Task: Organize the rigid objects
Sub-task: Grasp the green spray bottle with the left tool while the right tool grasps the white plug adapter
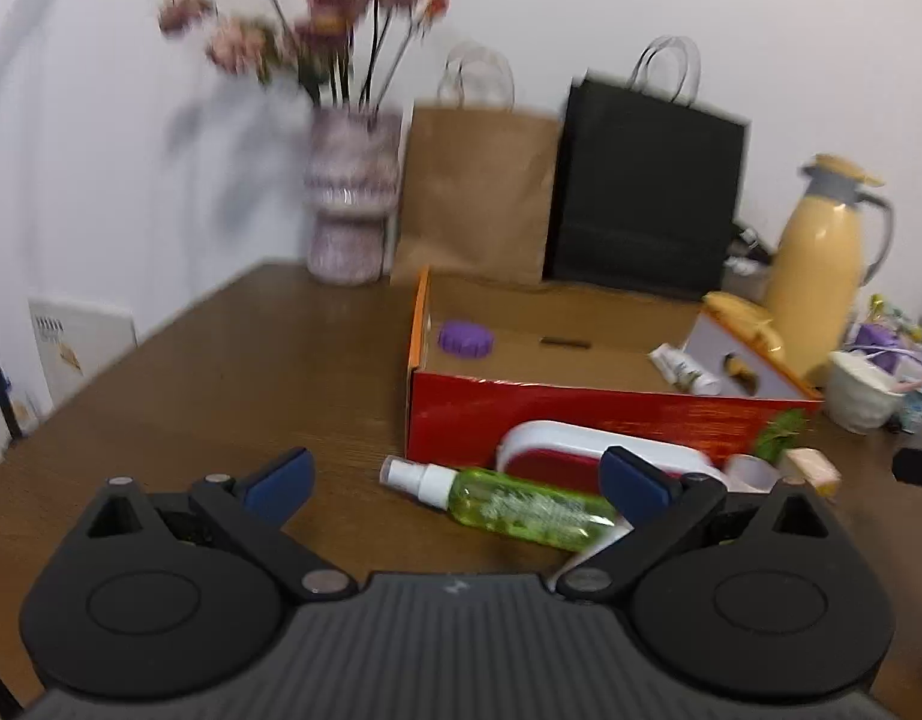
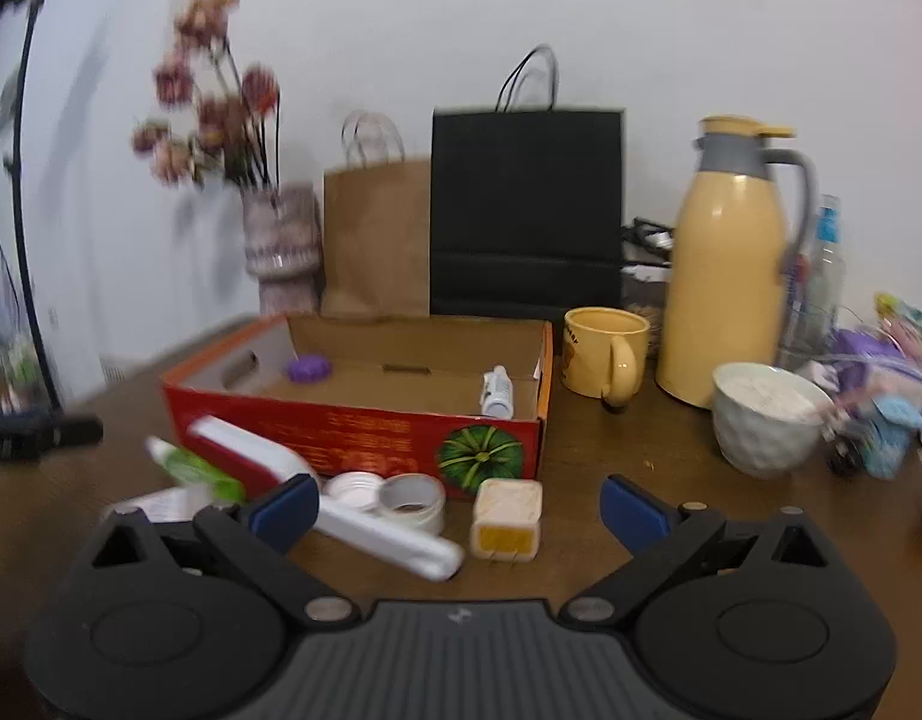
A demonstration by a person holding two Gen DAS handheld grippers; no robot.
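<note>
Our left claw [image 1: 455, 483] is spread wide with nothing in it, low over the brown desk [image 1: 233, 372], lined up on the green spray bottle [image 1: 508, 504] lying on its side just in front of the red box [image 1: 580, 414]; we judge that bottle the likeliest next pick. The box sits open-topped as the collecting place: a purple cap [image 1: 465, 338] and a small white tube [image 2: 498, 391] already lie inside. Still loose before it are a white-and-red case [image 1: 580, 450], a roll of tape [image 2: 413, 501] and a pale plug [image 2: 507, 519]. Our right claw [image 2: 458, 507] is equally wide and empty, near the plug. Behind stand a flower vase [image 1: 350, 204], paper bags [image 1: 478, 192] and a yellow flask [image 2: 727, 258] against a white wall.
</note>
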